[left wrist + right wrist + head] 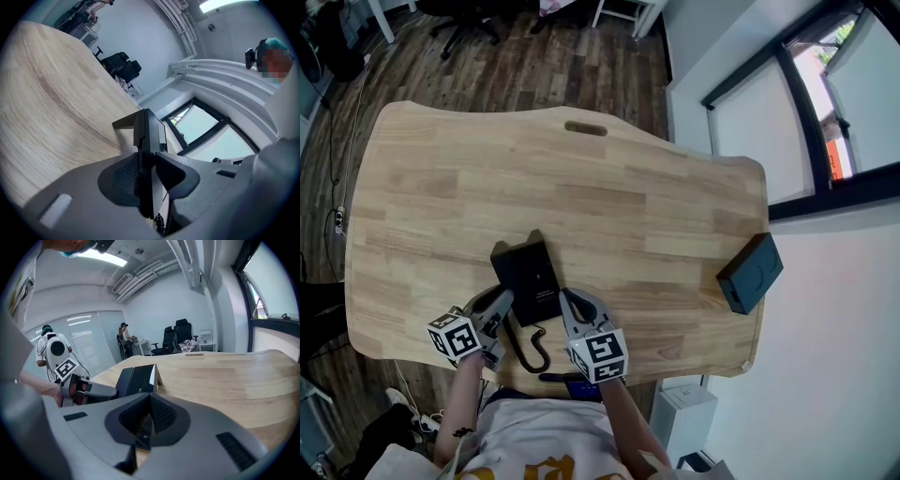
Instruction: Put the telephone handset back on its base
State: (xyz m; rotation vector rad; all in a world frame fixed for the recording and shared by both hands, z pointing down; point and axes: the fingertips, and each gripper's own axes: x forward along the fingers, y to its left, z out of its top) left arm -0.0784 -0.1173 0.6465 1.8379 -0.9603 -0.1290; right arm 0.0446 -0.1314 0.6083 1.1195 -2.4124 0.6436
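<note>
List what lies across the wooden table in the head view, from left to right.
Left gripper, black desk telephone, right gripper, flat black square box.

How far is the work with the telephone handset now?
Done, it seems: the handset lies along the left side of the base. In hand: the left gripper holds the handset's near end; the right gripper is shut beside the base. Left: let go and withdraw.

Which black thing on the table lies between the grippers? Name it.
The phone, with the coiled cord, at the near edge; the black box sits alone at the right edge.
</note>
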